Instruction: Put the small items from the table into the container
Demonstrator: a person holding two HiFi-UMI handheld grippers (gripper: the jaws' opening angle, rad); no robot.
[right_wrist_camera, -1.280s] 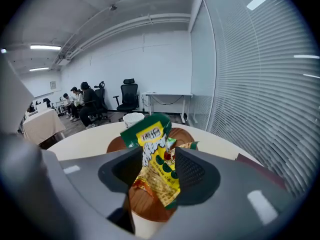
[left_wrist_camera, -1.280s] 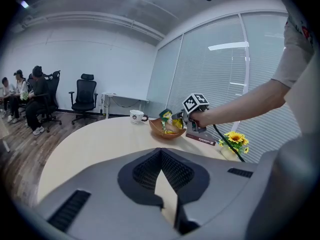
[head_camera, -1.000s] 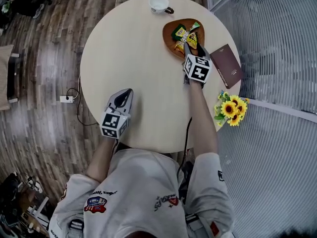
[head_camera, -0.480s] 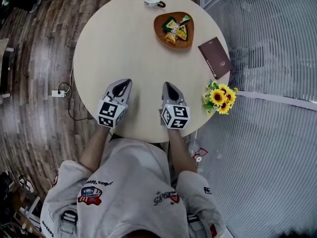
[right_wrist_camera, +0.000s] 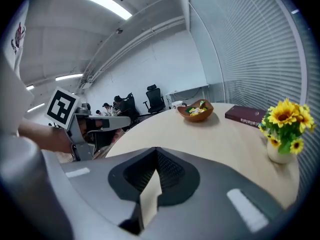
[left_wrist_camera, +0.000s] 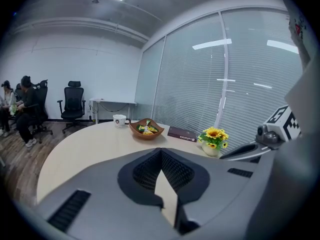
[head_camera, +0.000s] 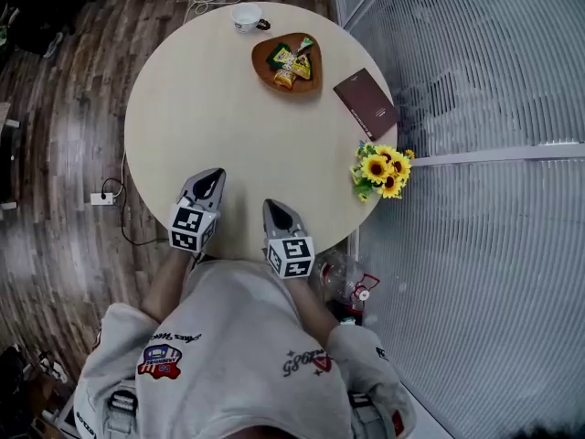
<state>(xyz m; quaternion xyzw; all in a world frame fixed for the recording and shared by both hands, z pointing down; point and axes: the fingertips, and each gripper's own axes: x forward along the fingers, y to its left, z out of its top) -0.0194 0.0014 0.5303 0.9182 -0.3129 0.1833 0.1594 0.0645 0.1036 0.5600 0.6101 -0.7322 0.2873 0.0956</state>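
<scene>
A brown wooden bowl (head_camera: 309, 79) holding several yellow and green snack packets (head_camera: 288, 58) sits at the far right of the round beige table (head_camera: 192, 108). I see no loose small items on the tabletop. Both grippers rest over the near edge, side by side and far from the bowl. My left gripper (head_camera: 210, 177) is shut with nothing in it. My right gripper (head_camera: 272, 207) is likewise shut and empty. In the left gripper view the bowl (left_wrist_camera: 146, 130) lies far ahead of the shut jaws of the left gripper (left_wrist_camera: 161, 150). In the right gripper view the bowl (right_wrist_camera: 196, 111) is equally distant from the right gripper (right_wrist_camera: 156, 149).
A white cup (head_camera: 247, 16) stands at the far table edge. Right of the bowl lies a dark red book (head_camera: 365, 103), and a sunflower pot (head_camera: 379, 170) sits at the right edge. A blind-covered glass wall runs along the right. A bottle (head_camera: 347, 277) and a power strip (head_camera: 101, 198) lie on the floor.
My right gripper has pulled back from the bowl to the near table edge beside the left one. The packets stayed in the bowl. The left gripper shifted slightly.
</scene>
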